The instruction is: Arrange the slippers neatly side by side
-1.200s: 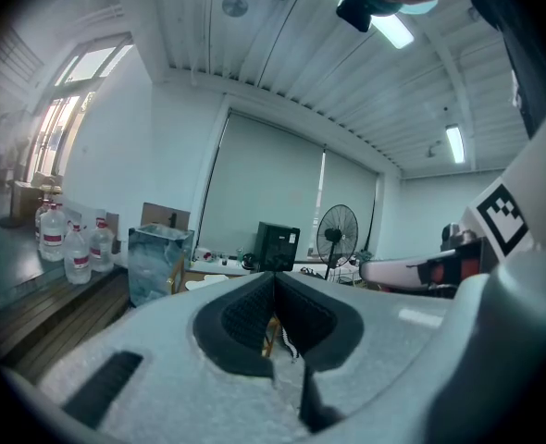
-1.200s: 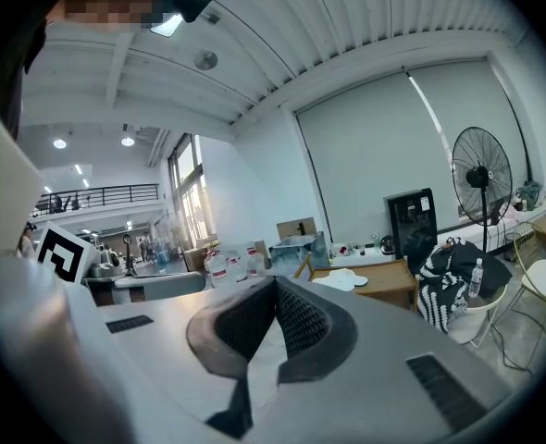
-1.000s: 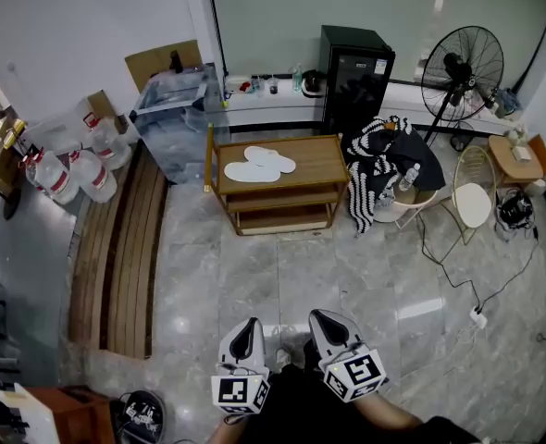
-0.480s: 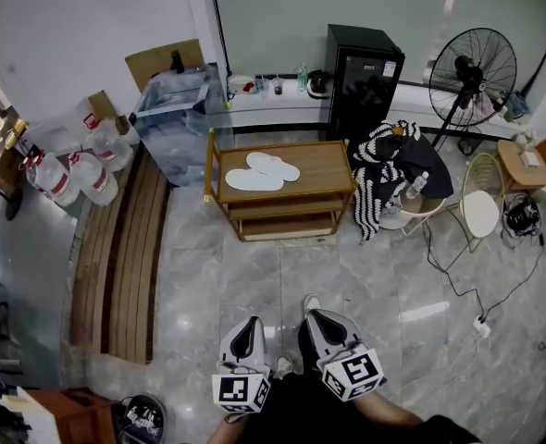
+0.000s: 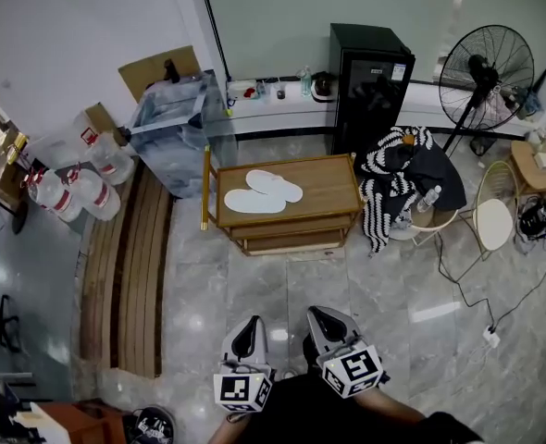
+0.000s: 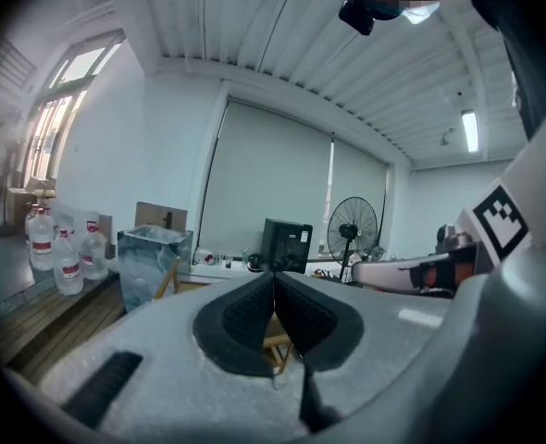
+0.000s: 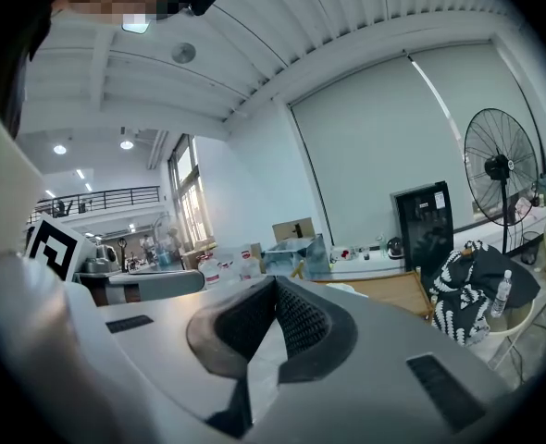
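Fingers (image 6: 243, 318) of the left gripper (image 6: 273, 277) are pressed together at the tips with nothing between them. The right gripper (image 7: 275, 281) is the same, its fingers (image 7: 303, 322) closed and empty. In the head view both grippers sit low in the frame, side by side over the marble floor (image 5: 347, 285), each pointing towards the table (image 5: 328, 183) and well apart from it. The two white slippers (image 5: 262, 193) lie on the table's top, on its left half. They touch and partly overlap, fanned at an angle rather than parallel. Left of the table stand a translucent bin (image 5: 176, 123), water bottles (image 5: 79, 188) and a strip of planks (image 5: 125, 276). To its right, a striped cloth (image 5: 389, 188) is draped just beside it, with a black cabinet (image 5: 370, 67) and a fan (image 5: 486, 67) behind.
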Tool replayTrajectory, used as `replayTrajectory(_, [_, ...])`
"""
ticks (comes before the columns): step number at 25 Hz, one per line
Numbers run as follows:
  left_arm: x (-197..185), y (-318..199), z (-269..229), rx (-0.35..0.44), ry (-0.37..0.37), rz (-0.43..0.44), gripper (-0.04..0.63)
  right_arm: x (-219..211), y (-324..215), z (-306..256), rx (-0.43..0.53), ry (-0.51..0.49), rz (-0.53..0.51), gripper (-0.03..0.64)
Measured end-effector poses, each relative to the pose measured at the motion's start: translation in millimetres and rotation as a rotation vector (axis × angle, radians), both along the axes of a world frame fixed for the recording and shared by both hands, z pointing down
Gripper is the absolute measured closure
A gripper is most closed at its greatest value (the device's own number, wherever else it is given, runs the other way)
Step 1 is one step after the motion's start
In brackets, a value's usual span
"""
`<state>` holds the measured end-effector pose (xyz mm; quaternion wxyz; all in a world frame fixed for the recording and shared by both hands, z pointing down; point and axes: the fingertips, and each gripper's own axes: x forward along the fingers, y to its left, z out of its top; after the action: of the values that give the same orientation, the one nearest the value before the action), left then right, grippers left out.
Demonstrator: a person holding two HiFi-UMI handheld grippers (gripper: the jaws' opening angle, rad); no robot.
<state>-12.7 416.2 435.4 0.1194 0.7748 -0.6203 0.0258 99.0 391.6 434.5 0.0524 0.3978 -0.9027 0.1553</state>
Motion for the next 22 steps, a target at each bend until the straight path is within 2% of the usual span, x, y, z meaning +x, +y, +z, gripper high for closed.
replayTrajectory(9, [6, -99, -12, -0.01, -0.008, -0.032, 0.579, 3, -106, -5, -0.013, -0.01, -0.034, 0.604])
replayTrajectory(15, [4, -161, -8, -0.042, 0.0, -0.084, 0.578, 2, -173, 2, -0.035, -0.004, -0.074, 0.604])
replayTrajectory(22, [0, -217, -8, -0.035, 0.005, -0.134, 0.578, 3, -236, 10, -0.042, 0.006, -0.112, 0.604])
